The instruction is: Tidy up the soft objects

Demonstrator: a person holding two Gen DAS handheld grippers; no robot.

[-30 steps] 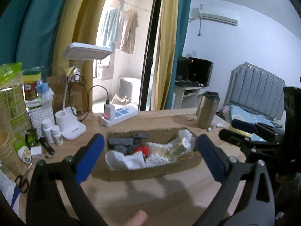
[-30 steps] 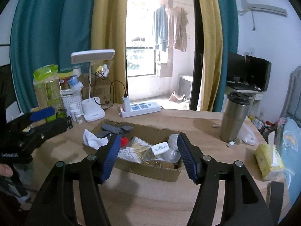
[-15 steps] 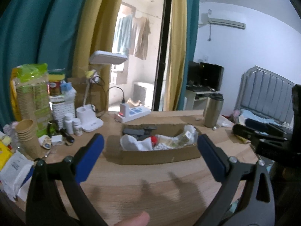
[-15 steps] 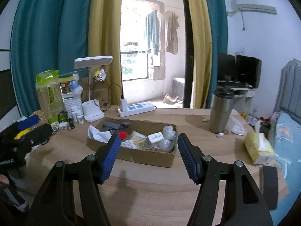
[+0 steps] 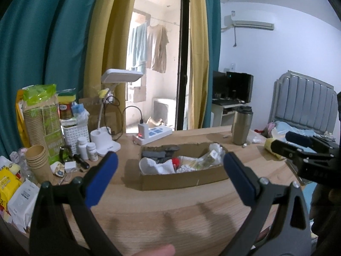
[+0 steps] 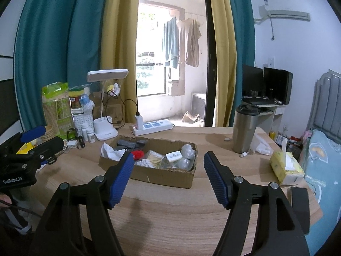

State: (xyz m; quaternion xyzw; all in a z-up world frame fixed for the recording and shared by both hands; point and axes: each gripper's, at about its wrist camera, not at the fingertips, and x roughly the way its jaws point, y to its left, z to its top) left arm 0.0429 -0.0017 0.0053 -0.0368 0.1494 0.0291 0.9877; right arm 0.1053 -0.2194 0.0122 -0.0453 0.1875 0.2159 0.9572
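Left claw [image 5: 170, 170] jaws spread wide, nothing between them. Right claw [image 6: 168, 177] jaws apart, just been opening, nothing between them. Both hover over bare tabletop [image 6: 170, 213], short of the cardboard box [image 6: 162, 177] in mid-tabletop holding white cloth [image 6: 111, 152], red ball [image 6: 137, 154] and packets. Only the right view shows the yellow tissue pack [image 6: 285, 168] beside the steel tumbler [image 6: 244, 128]; only the left view shows the white packets [image 5: 21, 200] at the tabletop's left edge.
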